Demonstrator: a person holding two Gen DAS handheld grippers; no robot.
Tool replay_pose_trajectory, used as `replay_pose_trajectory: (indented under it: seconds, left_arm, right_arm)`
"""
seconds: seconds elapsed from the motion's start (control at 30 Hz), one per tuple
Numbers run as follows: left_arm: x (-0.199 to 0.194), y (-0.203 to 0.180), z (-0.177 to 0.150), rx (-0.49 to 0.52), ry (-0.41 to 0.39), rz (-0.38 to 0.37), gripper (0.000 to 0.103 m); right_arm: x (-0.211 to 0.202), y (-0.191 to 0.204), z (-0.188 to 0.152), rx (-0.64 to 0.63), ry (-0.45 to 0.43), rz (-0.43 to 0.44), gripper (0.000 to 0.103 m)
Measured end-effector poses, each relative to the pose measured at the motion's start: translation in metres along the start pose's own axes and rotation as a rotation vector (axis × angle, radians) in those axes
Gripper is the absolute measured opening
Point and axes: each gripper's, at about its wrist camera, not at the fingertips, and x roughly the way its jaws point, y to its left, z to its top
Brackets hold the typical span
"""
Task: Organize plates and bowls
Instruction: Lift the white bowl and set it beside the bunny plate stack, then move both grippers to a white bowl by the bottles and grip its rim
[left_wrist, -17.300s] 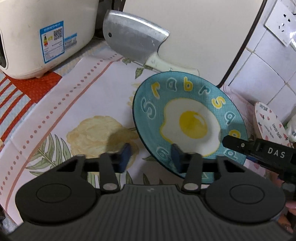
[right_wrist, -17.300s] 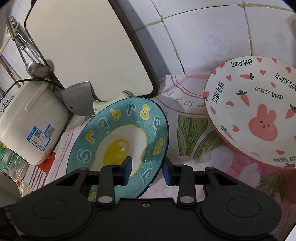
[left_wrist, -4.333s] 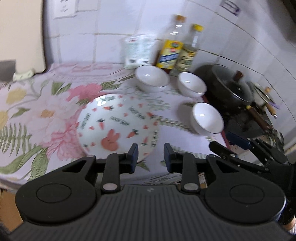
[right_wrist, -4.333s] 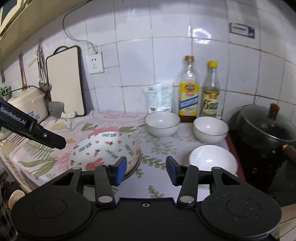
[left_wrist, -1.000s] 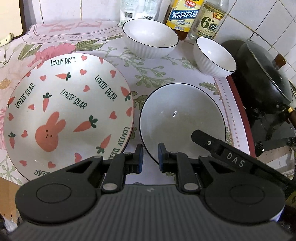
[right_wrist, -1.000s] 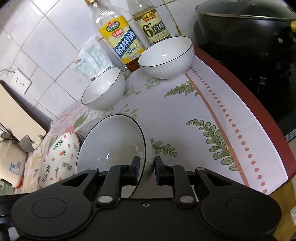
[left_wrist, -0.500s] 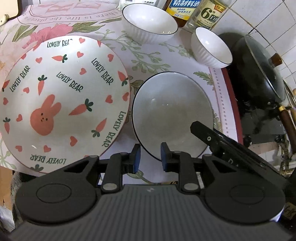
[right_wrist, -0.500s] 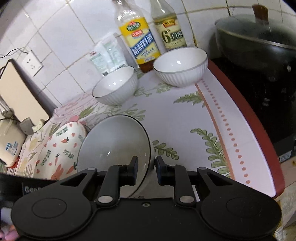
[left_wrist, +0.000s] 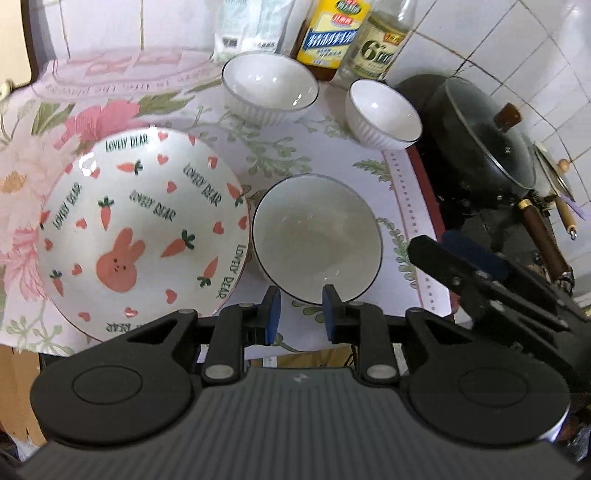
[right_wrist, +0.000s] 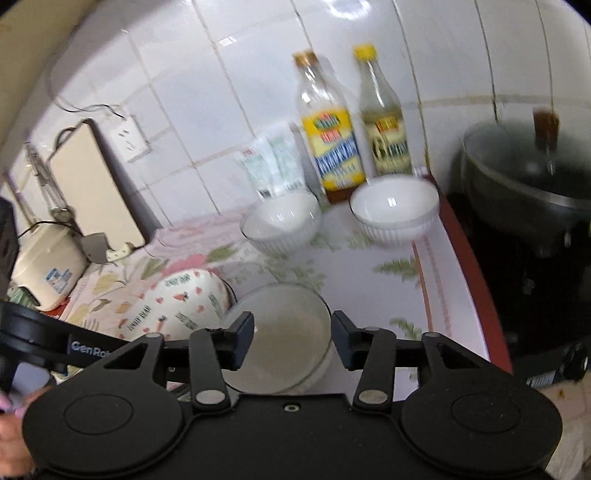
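Nearest, the left gripper (left_wrist: 301, 312) hangs above the front edge of the counter with its blue pads a narrow gap apart and nothing between them. A second ago those pads were nearly together at the near rim of the white bowl (left_wrist: 317, 238); they have just been opening, and the bowl now sits clear of them, just beyond the tips, looking smaller and farther below than before. The right gripper (right_wrist: 293, 341) has also just been opening: its jaws, almost shut at the bowl's rim a second ago, now stand well apart and empty, with the same bowl (right_wrist: 279, 334) seen low between and behind them, resting on the floral cloth (left_wrist: 402, 184). In the left wrist view the right gripper's (left_wrist: 467, 260) fingers reach in just right of the bowl.

The bowl is plain white inside with a thin dark rim line, upright and empty. Just left of it, rims nearly touching, lies the rabbit plate (left_wrist: 142, 236), white with a pink rabbit, carrots, hearts and "LOVELY BEAR" lettering; it has kept its place.

Farther on stand two ribbed white bowls, the left back bowl (left_wrist: 269, 86) and the right back bowl (left_wrist: 384, 112), both upright. Behind them, against the tiled wall, are two bottles (right_wrist: 330, 140). To the far right sits a dark lidded pot (left_wrist: 487, 133).
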Motion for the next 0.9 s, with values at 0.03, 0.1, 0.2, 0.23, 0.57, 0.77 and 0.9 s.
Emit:
replay_pose_trajectory:
  seconds: [0.03, 0.1, 0.2, 0.23, 0.57, 0.77, 0.9]
  left_arm:
    - [-0.004, -0.001, 0.002, 0.006, -0.006, -0.002, 0.023]
    - [-0.013, -0.003, 0.007, 0.018, -0.026, -0.009, 0.024]
    - [-0.027, -0.007, 0.017, 0.031, -0.071, -0.028, 0.027]
    - [-0.032, -0.009, 0.021, 0.038, -0.089, -0.032, 0.028]
    - [-0.040, -0.046, 0.059, 0.187, -0.267, -0.055, 0.049]
    - [0.002, -0.055, 0.085, 0.143, -0.310, -0.052, 0.056]
    - [0.033, -0.056, 0.093, 0.074, -0.306, -0.049, 0.061]
  right_arm:
    - [-0.005, 0.001, 0.003, -0.011, -0.015, 0.006, 0.060]
    - [-0.013, 0.001, 0.009, -0.031, -0.047, 0.012, 0.063]
    - [-0.024, -0.003, 0.018, -0.032, -0.102, 0.014, 0.066]
    - [-0.025, -0.005, 0.021, -0.022, -0.114, 0.019, 0.066]
    - [-0.003, -0.045, 0.045, 0.133, -0.190, 0.031, 0.072]
    - [0.045, -0.079, 0.056, 0.189, -0.191, -0.078, 0.072]
    - [0.075, -0.109, 0.055, 0.284, -0.198, -0.096, 0.072]
